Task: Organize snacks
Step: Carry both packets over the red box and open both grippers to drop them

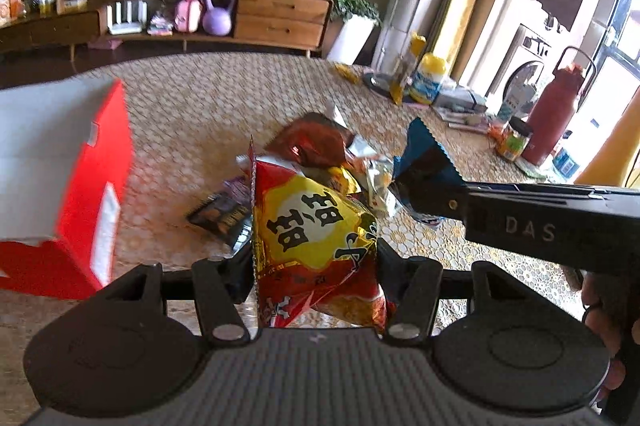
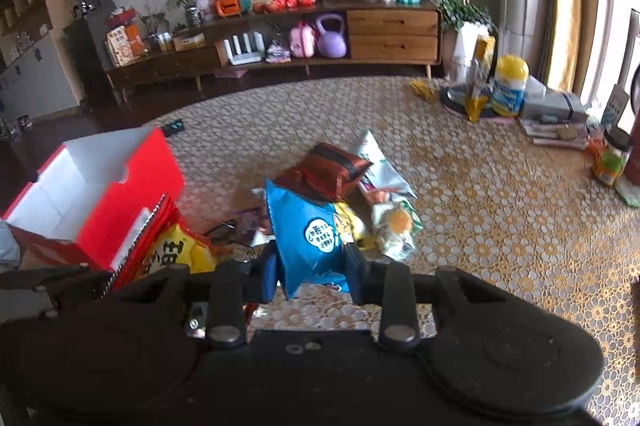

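Note:
My left gripper (image 1: 314,258) is shut on a red and yellow snack bag (image 1: 316,226) and holds it above the table. My right gripper (image 2: 312,266) is shut on a blue snack bag (image 2: 308,230), also lifted; the blue bag shows in the left wrist view (image 1: 424,165) too. The red and yellow bag shows in the right wrist view (image 2: 176,250) beside an open red box (image 2: 100,193) with a white inside, at the left (image 1: 80,185). A pile of snacks lies on the table: a dark red bag (image 2: 328,169), a white and green bag (image 2: 392,222), a dark packet (image 1: 224,214).
The table has a gold lace-pattern cloth (image 2: 500,226). At its far right stand a yellow-lidded canister (image 2: 510,85), papers (image 2: 556,125), a jar (image 2: 612,157) and a red flask (image 1: 552,113). A wooden sideboard (image 2: 360,37) stands beyond the table.

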The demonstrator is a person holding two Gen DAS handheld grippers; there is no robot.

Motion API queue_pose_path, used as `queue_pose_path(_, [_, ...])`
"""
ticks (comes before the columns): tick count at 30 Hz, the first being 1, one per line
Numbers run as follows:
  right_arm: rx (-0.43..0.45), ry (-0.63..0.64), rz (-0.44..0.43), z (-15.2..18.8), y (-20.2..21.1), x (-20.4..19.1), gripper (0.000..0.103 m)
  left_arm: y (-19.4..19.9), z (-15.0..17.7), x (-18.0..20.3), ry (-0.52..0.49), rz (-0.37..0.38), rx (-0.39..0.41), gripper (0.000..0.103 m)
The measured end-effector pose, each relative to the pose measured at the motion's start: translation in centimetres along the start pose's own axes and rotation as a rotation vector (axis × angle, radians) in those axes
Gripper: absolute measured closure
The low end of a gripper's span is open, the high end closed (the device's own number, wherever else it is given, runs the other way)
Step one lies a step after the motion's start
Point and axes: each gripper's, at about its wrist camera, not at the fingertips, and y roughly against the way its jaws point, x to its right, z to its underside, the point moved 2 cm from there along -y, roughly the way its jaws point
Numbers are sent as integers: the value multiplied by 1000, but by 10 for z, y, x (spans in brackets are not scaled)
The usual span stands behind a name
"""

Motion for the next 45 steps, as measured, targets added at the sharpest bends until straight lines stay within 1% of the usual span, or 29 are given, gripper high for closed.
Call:
queue_pose_path(8, [45, 46, -57, -10, 27, -38, 72, 50, -12, -26, 0, -54, 60, 44])
queue_pose_path(15, [75, 98, -120, -22, 34, -82, 72, 81, -23, -59, 0, -130, 104, 44])
queue_pose_path(21, [81, 151, -177, -33, 24, -125, 72, 101, -33, -99, 21, -189, 123, 44])
queue_pose_path(27, [71, 192, -215, -46, 2, -168, 72, 115, -45, -147, 52, -275, 138, 44])
queue_pose_path(32, [49, 222, -243, -49, -18, -201, 71, 116, -53, -185, 72, -342, 124, 44])
queue_pose_path(36, [24, 239, -248, -49, -39, -222, 71, 110, -57, -212, 77, -394, 104, 43])
queue_pose_path(40, [-14, 252, -244, -47, -62, -240, 71, 92, -60, -237, 64, -441, 60, 43])
queue_pose_path(45, [-62, 263, -227, -40, -94, -256, 71, 63, -62, -264, 65, -474, -2, 43])
